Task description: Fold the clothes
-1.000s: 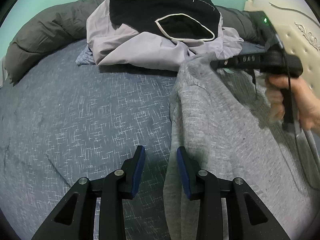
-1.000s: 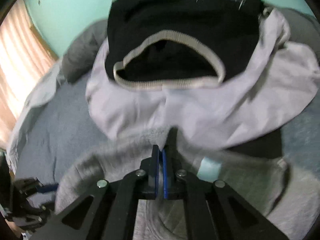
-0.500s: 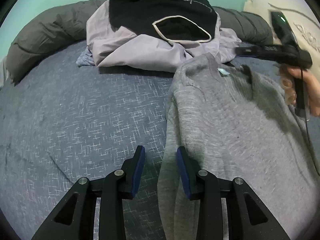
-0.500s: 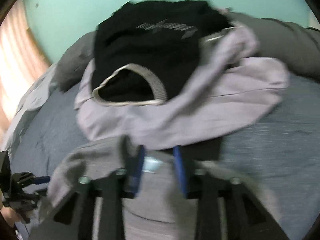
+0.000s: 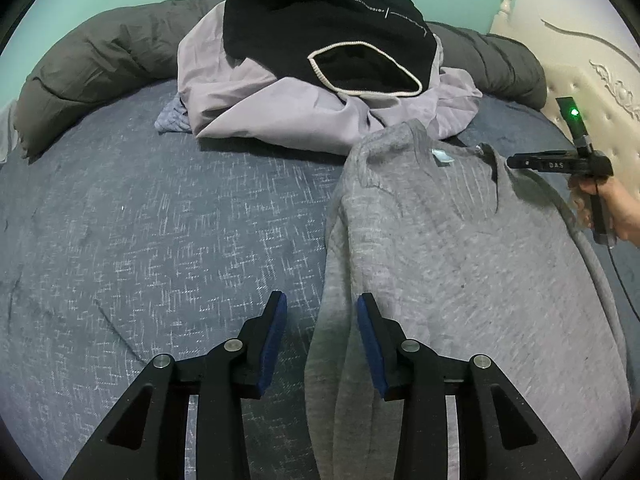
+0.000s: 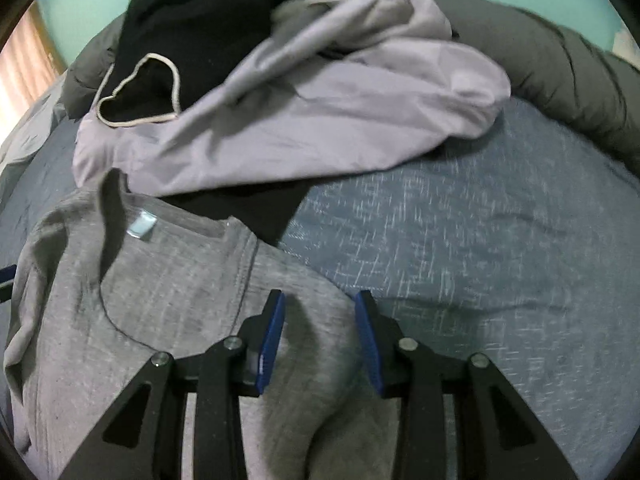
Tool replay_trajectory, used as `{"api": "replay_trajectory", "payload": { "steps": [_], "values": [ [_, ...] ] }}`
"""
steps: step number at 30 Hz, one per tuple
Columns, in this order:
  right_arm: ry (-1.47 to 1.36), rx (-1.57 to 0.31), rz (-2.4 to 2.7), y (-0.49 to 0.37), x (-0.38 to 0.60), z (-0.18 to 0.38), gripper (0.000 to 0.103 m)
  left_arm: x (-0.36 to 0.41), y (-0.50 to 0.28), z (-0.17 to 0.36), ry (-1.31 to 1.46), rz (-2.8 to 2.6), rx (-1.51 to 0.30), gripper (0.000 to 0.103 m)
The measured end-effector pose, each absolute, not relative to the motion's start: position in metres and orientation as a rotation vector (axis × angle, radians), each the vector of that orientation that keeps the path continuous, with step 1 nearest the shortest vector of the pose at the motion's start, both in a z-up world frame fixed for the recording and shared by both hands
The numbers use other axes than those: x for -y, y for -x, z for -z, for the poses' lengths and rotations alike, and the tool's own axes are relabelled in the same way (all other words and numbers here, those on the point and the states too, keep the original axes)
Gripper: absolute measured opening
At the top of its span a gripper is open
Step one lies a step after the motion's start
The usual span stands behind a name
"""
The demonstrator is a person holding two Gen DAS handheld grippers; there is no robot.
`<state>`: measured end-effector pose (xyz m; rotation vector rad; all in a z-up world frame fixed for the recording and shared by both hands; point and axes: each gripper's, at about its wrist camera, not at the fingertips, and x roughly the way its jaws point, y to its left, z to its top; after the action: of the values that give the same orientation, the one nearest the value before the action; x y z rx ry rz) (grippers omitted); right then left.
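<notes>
Left wrist view has the left gripper (image 5: 320, 320) with its jaws spread wide and nothing between the blue pads (image 5: 276, 332); it hangs over the left edge of the grey sweater (image 5: 460, 264), one finger above the blue bedspread (image 5: 160, 240) and the other above the sweater's folded side. The sweater lies flat on the bedspread, neck end away from the camera, with a pale label (image 5: 442, 157) showing inside the collar. At the sweater's far right shoulder a hand (image 5: 612, 208) holds the right gripper (image 5: 516, 161), seen from the side, its tip just over the collar.

Right wrist view shows the right gripper (image 6: 320, 320) equally wide open and holding nothing, its left finger over the sweater's (image 6: 160, 300) shoulder and its right finger at the sweater's edge, where bedspread (image 6: 480, 248) begins. The collar is rumpled, one flap standing up beside the label (image 6: 141, 226).

Beyond the sweater's collar sits a heap of clothes: a lilac garment (image 5: 304, 108) touching the collar, and a black top (image 5: 320, 28) with a white-trimmed neck lying on it. A dark grey duvet (image 5: 92, 64) is rolled along the bed behind the heap, with a cream headboard (image 5: 592, 60) to the sweater's right.
</notes>
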<state>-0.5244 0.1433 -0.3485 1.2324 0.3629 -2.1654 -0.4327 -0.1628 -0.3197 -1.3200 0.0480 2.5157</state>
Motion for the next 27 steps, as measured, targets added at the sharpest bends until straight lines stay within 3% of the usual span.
{"api": "replay_trajectory", "payload": {
  "steps": [2, 4, 7, 17, 18, 19, 20, 24, 27],
  "values": [
    [-1.231, -0.360, 2.161, 0.526, -0.142, 0.353, 0.034, 0.166, 0.432, 0.323, 1.326, -2.515, -0.051, 0.040],
    [-1.229, -0.358, 2.156, 0.528, -0.141, 0.358, 0.005, 0.170, 0.431, 0.326, 1.330, -2.516, -0.050, 0.040],
    [-1.212, -0.352, 2.149, 0.529, -0.138, 0.361, 0.000, 0.176, 0.428, 0.332, 1.333, -2.523, -0.035, 0.041],
    [-1.087, -0.342, 2.117, 0.527, -0.121, 0.338, 0.001, 0.192, 0.419, 0.341, 1.347, -2.527, -0.004, 0.041],
    [-1.119, -0.328, 2.094, 0.530, -0.119, 0.340, 0.010, 0.193, 0.418, 0.341, 1.345, -2.526, -0.004, 0.041],
    [-1.153, -0.363, 2.109, 0.532, -0.118, 0.344, 0.026, 0.193, 0.418, 0.340, 1.342, -2.527, -0.007, 0.041],
    [-1.188, -0.398, 2.124, 0.534, -0.117, 0.348, 0.033, 0.193, 0.418, 0.340, 1.341, -2.527, -0.005, 0.041],
    [-1.238, -0.316, 2.096, 0.538, -0.117, 0.357, 0.036, 0.191, 0.417, 0.338, 1.331, -2.526, 0.016, 0.041],
    [-1.242, -0.407, 2.099, 0.537, -0.107, 0.367, 0.037, 0.189, 0.418, 0.338, 1.329, -2.521, 0.007, 0.041]
  ]
}}
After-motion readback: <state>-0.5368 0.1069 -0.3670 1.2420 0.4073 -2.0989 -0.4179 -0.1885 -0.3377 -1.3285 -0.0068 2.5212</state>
